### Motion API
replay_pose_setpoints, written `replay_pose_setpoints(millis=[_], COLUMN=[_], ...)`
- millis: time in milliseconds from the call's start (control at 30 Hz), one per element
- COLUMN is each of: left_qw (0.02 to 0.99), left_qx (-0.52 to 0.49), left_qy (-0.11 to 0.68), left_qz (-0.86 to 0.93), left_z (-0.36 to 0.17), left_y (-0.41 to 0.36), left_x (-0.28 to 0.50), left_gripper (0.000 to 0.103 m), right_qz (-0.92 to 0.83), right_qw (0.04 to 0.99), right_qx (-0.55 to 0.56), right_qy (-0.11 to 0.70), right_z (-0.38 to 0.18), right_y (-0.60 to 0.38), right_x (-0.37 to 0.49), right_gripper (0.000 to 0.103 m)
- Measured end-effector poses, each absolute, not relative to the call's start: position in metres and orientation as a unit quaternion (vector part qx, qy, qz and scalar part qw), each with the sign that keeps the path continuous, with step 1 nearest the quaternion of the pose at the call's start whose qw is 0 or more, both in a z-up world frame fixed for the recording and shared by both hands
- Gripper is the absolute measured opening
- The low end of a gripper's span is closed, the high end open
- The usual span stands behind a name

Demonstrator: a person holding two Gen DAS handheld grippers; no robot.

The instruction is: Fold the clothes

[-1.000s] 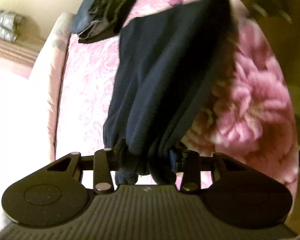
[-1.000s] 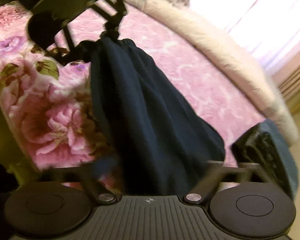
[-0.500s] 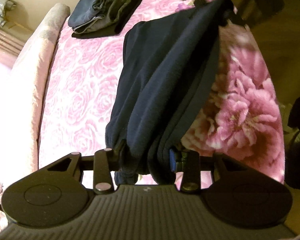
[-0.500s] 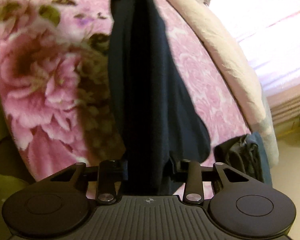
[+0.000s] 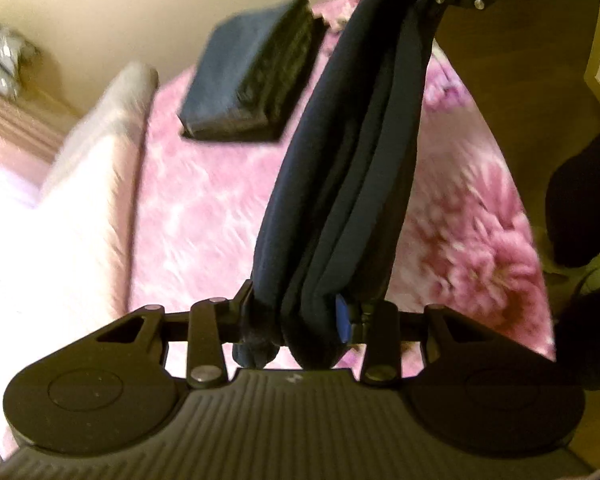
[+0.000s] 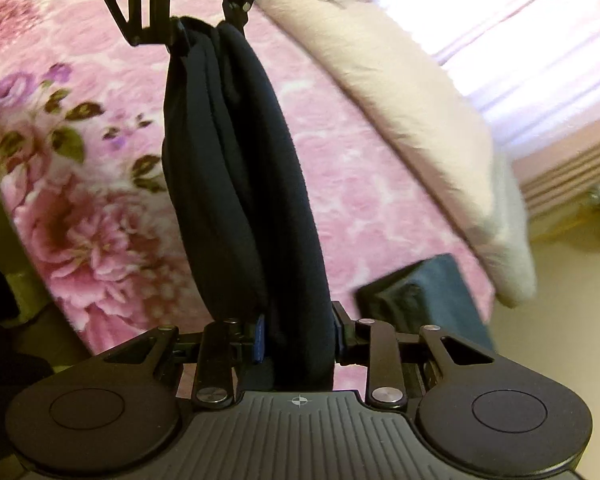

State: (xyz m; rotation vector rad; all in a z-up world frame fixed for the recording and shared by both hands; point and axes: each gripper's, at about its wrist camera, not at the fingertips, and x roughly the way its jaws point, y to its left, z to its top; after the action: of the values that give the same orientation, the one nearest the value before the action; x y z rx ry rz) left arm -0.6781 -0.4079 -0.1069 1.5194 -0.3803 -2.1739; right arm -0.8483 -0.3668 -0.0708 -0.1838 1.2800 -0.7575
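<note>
Mid-fold step: dark navy garment [image 5: 340, 168] slung clear above pink floral bedspread [image 5: 204, 208]. Left gripper [image 5: 300, 316] clamped on one bunched end. Right gripper [image 6: 296, 336] closing, pads pressing other end. Next, likely: lower onto bedspread, square edges, then stack beside folded pile [image 5: 252, 72].

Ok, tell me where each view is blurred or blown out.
Left wrist view: the folded stack and pink blanket are motion-smeared, while the navy garment near the left gripper stays fairly sharp; the left edge is overexposed white. Right wrist view: the window at upper right is blown out, and the blanket is smeared; fisheye curving bends both.
</note>
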Motion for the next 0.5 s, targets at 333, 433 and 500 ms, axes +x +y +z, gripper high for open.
replay_pose_setpoints(millis=[333,433,500], left_qw=[0.282,0.31,0.33], left_qx=[0.48,0.472,0.469], left_qy=[-0.244,-0.253,-0.272], left_qz=[-0.794,-0.786,-0.773], left_z=[-0.035,-0.035,-0.042], left_y=[-0.529,-0.584,-0.619], left_x=[-0.806,-0.859,-0.896], left_gripper=[0.035,0.035,0.035], right_qz=[-0.447,-0.457,-0.46], right_qw=[0.681,0.671,0.666], right_qx=[-0.167,-0.2,-0.22], right_qy=[0.555,0.548,0.544], right_z=[0.004,0.007,0.006], right_y=[-0.454,-0.513,-0.556], right_x=[-0.951,-1.0,-1.034], right_gripper=[0.03,0.03,0.03])
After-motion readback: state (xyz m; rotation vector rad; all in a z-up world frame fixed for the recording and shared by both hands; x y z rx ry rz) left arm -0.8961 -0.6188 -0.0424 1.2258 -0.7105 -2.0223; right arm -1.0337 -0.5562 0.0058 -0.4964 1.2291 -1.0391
